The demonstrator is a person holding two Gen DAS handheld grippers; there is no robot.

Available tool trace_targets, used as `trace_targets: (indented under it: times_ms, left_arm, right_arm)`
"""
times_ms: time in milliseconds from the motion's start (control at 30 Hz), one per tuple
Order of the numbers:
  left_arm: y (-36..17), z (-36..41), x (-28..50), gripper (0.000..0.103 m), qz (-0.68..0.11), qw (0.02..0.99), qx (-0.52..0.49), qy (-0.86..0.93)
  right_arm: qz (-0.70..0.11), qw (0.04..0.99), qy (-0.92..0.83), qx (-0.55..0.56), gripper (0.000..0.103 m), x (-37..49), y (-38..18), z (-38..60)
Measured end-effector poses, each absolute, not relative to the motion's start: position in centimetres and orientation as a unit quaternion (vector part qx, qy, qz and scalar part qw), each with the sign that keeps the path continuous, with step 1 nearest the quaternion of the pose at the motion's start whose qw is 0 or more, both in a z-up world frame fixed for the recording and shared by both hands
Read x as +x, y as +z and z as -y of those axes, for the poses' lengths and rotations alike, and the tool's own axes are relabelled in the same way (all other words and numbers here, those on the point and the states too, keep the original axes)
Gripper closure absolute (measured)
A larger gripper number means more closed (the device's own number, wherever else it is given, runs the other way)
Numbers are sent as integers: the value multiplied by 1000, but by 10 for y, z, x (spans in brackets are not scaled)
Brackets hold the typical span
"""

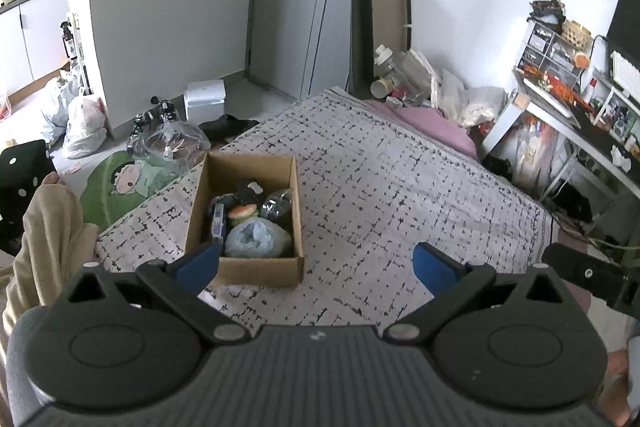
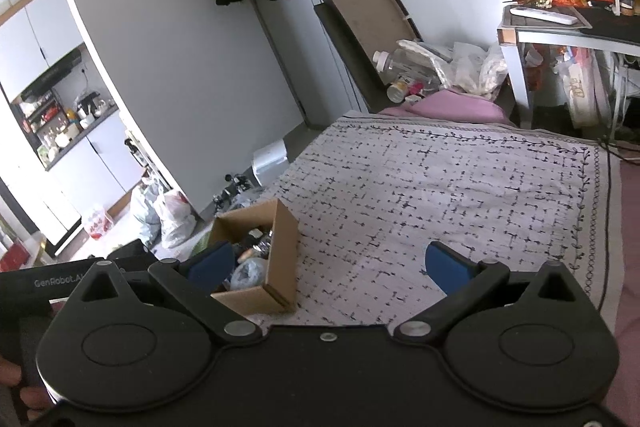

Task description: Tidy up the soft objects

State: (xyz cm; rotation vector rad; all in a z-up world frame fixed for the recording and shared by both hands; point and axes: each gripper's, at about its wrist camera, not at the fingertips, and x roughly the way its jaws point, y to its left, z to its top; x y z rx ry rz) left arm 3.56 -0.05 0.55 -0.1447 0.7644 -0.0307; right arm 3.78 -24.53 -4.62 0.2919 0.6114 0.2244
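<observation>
- Along the bottom of the left wrist view, the left hand-held gripper (image 1: 316, 263) stands with its blue-padded fingers (image 1: 434, 267) spread wide and nothing between them, above the bed.
- Low in the right wrist view, the right hand-held gripper (image 2: 326, 265) is likewise spread wide and holds nothing.
- Just past the left gripper's left finger, a cardboard box (image 1: 208, 195) sits open on a checked bedspread (image 1: 400, 187), at centre-left of that frame; in the right wrist view the same box (image 2: 284, 251) appears lower left, partly behind the left finger.
- Inside the box lie the soft objects: a pale blue crumpled bundle (image 1: 256, 239) nearest, a burger-shaped toy (image 1: 242, 211) behind it, a blue packet (image 1: 218, 223) against the left wall, and darker items further back that are too dim to tell.
- At the left edge of the left wrist view, a beige sleeve (image 1: 48, 227) hangs beside the bed.
- Further off, a pink pillow (image 1: 436, 123) lies at the far end of the bed, near plastic bags and bottles.
- At the far right, a desk (image 2: 560, 31) carries drawers, a keyboard and clutter.
</observation>
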Motion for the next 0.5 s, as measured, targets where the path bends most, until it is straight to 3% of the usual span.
trace_targets:
  times_ms: [500]
  left_arm:
    - [-2,9,16,1,-370,928,-30,-17]
  right_arm:
    - [-316,940,91,93,0,18,-52,234]
